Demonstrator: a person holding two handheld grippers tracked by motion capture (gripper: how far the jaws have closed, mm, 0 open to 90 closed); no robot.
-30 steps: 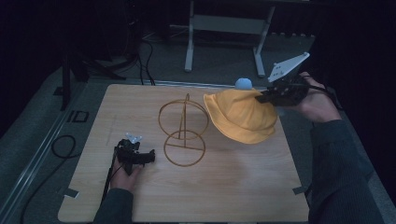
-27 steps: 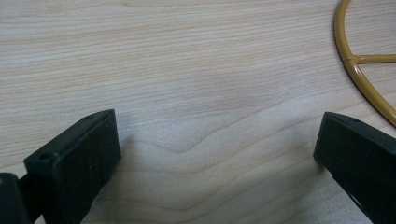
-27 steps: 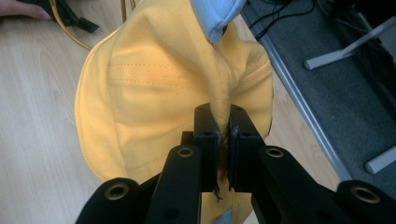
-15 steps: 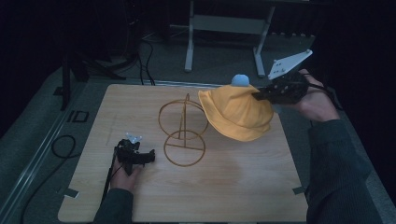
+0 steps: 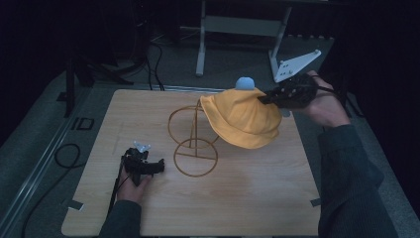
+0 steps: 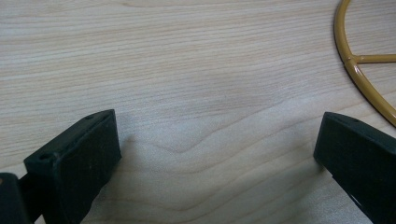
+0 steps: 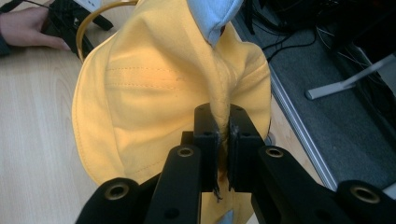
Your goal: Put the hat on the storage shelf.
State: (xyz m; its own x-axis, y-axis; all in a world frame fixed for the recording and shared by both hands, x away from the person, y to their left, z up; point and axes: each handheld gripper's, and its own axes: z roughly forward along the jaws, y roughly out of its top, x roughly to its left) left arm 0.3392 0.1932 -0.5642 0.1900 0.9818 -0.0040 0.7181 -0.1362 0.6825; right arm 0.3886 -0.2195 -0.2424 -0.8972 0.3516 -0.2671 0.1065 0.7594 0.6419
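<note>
Your right gripper [image 7: 223, 140] pinches the hat [image 5: 245, 119], crown tilted toward the stand [image 5: 194, 144], fingers clamped on fabric. Left gripper [image 6: 219, 154] rests low, fingers open over the worktop [image 5: 257, 198].

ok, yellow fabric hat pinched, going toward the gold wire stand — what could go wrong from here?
1. The right gripper pinches only a thin fold of the yellow fabric hat; it could slip free.
2. The hanging brim is close to the gold wire stand and could snag and tip it.
3. The left gripper rests open on the wooden table, apart from the stand's base ring, so nothing steadies the stand.
</note>
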